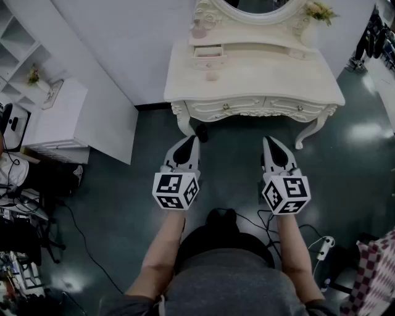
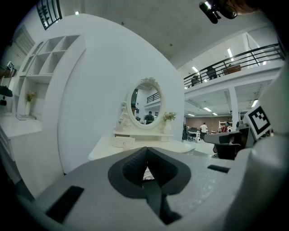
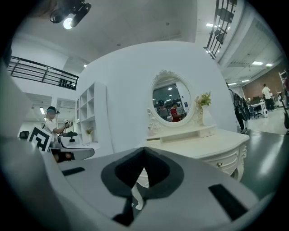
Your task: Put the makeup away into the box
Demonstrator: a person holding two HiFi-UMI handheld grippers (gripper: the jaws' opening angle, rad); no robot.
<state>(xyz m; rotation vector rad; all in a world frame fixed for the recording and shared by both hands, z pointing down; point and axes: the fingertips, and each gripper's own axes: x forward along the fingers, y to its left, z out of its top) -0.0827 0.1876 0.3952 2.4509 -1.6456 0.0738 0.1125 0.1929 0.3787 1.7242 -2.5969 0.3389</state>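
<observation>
Cream-white and carved, the dressing table (image 1: 265, 74) with its oval mirror (image 1: 256, 5) stands against a white wall (image 1: 123, 37), ahead of both grippers and well apart from them. The left gripper (image 1: 192, 139) and the right gripper (image 1: 268, 140) are held side by side over the dark green floor (image 1: 117, 197), nearly level. Each has its jaws pressed together on nothing. A small pinkish item (image 1: 212, 76), too small to identify, lies on the tabletop just in front of a little cream drawer box (image 1: 207, 57).
</observation>
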